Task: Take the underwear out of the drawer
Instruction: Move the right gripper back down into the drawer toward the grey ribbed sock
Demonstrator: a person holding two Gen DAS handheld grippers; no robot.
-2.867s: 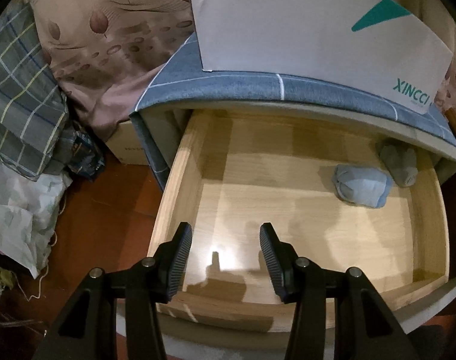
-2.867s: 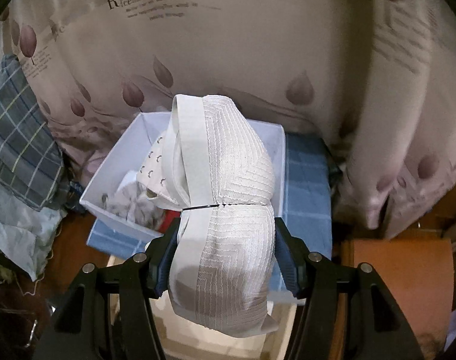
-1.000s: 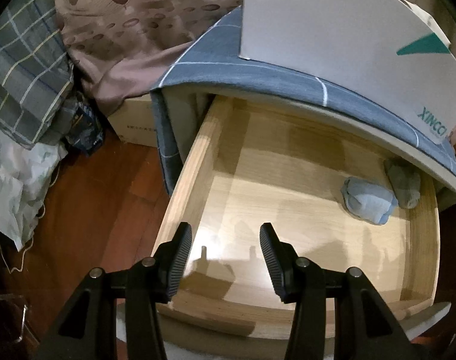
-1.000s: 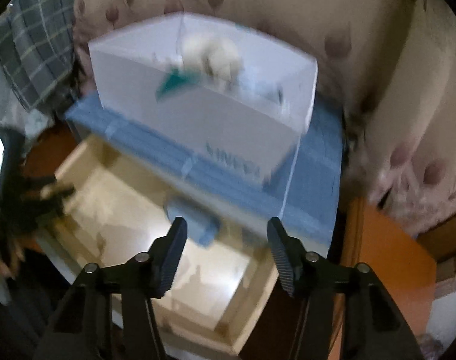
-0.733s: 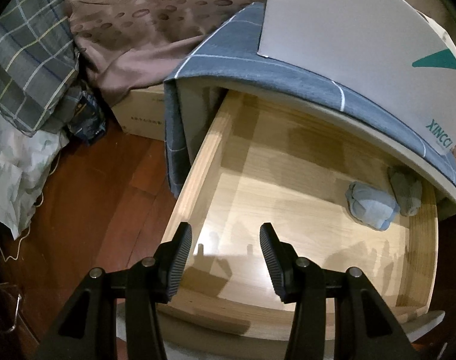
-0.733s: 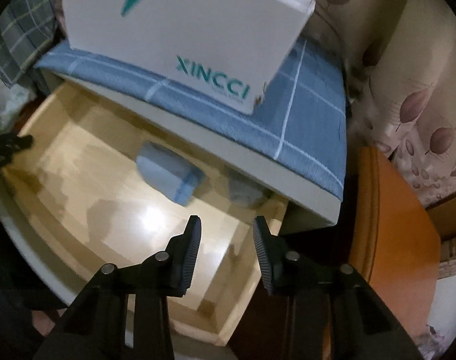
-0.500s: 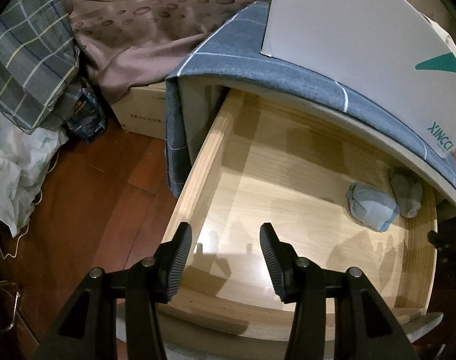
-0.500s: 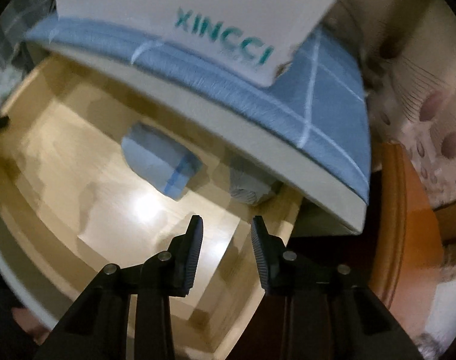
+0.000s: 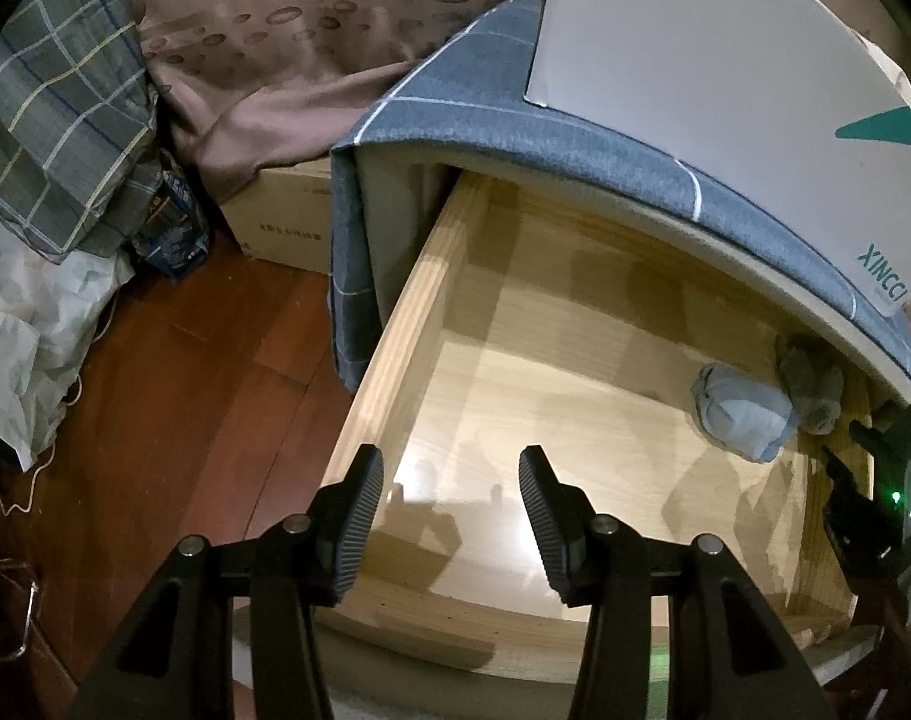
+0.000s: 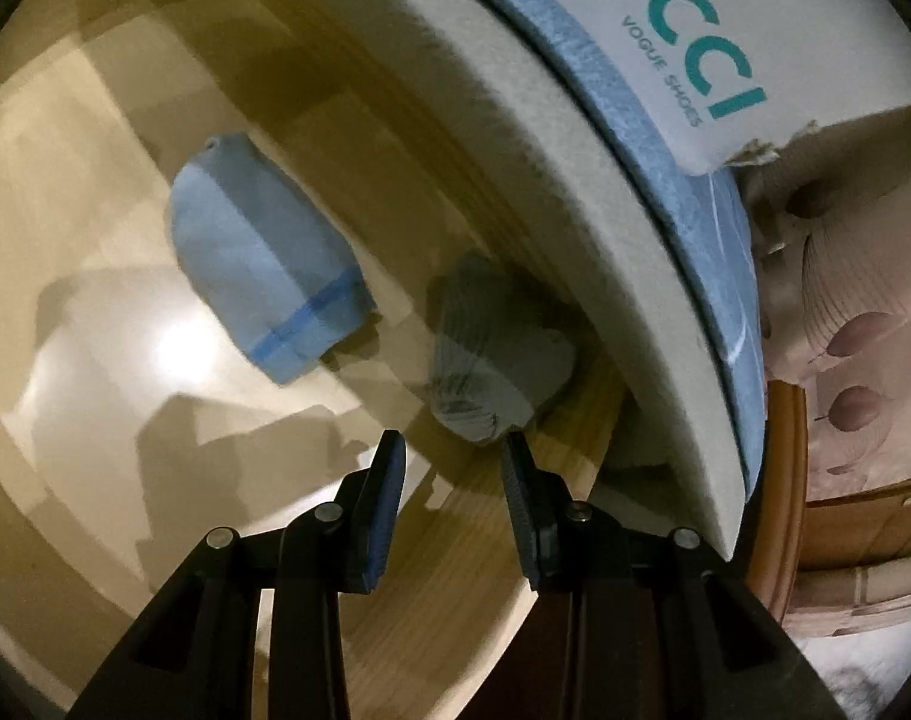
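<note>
The wooden drawer (image 9: 395, 324) stands pulled out. Two folded pieces of underwear lie in its far right corner: a light blue one (image 9: 743, 420) (image 10: 269, 258) and a grey one (image 9: 812, 387) (image 10: 497, 354) under the cabinet's top edge. My right gripper (image 10: 452, 450) hangs low in the drawer, its jaws a narrow gap apart with nothing between them; its tips are just short of the grey piece. It also shows as the right gripper (image 9: 845, 447) at the left wrist view's edge. My left gripper (image 9: 449, 498) is open and empty over the drawer's front left.
A white XINCCI shoe box (image 9: 725, 90) (image 10: 725, 30) stands on the cabinet's blue checked cloth (image 9: 515, 102). Left of the cabinet are a cardboard box (image 9: 281, 222), bedding and bags on the red wood floor (image 9: 173, 396). An orange wooden piece (image 10: 779, 480) stands at the right.
My right gripper, earlier holding a white bra above the box, is now empty; it has dropped into the drawer toward the grey piece, rolled, and its jaws have narrowed. The left gripper has barely shifted.
</note>
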